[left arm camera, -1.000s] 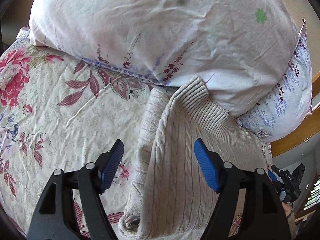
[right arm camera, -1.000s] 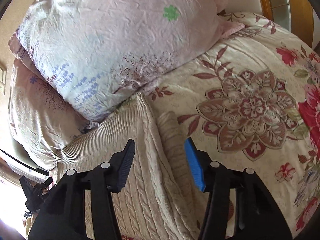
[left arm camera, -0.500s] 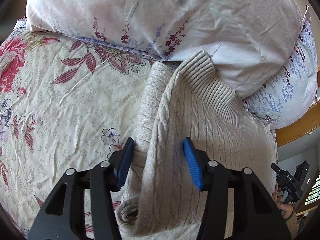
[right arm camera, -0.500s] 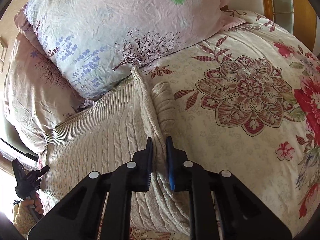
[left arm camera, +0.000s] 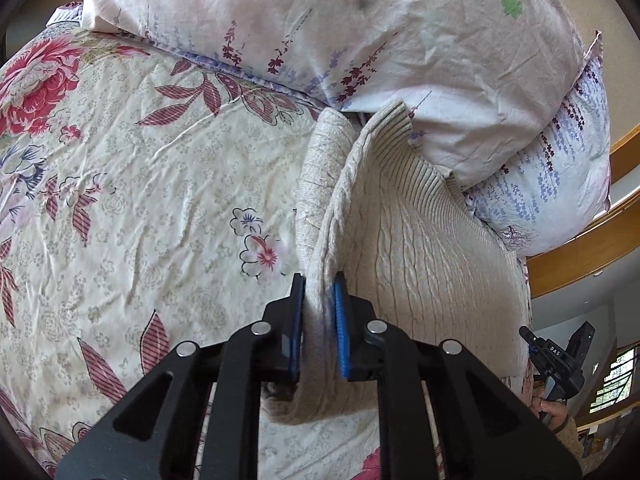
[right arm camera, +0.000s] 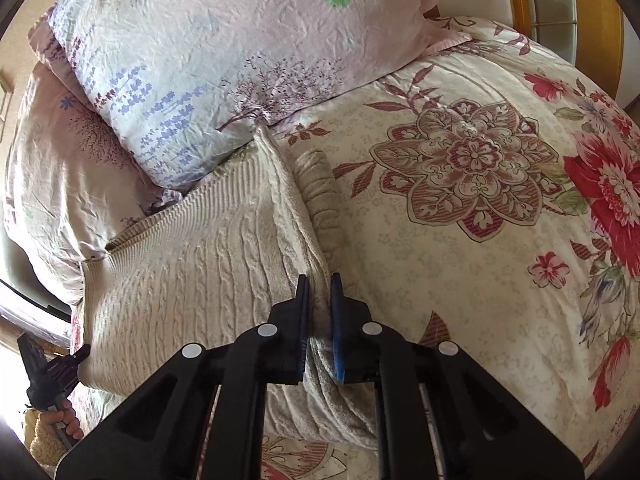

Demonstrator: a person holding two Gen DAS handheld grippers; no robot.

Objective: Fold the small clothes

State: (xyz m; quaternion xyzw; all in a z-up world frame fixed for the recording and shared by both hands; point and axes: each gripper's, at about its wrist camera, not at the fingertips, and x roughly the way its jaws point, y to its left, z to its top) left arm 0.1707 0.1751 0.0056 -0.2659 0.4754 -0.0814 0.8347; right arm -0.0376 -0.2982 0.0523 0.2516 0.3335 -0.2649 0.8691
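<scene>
A cream cable-knit sweater [left arm camera: 420,264] lies on the floral bedspread, its ribbed hem against the pillows; it also shows in the right wrist view [right arm camera: 208,264]. A folded sleeve [left arm camera: 320,184] lies along one edge, also seen in the right wrist view [right arm camera: 320,196]. My left gripper [left arm camera: 319,284] is shut on the sweater's folded edge. My right gripper [right arm camera: 319,284] is shut on the opposite edge of the sweater, beside the sleeve.
Two pale floral pillows [left arm camera: 360,32] [right arm camera: 224,48] press on the sweater's far end. The floral bedspread [left arm camera: 140,200] [right arm camera: 480,220] spreads to the side. A wooden bed frame [left arm camera: 580,248] runs behind the pillows. Each view shows the other hand-held gripper [left arm camera: 560,360] [right arm camera: 48,368] at its edge.
Both grippers came down onto the sweater and closed. The right shut on its edge half a second ago; the left has shut on its edge since then.
</scene>
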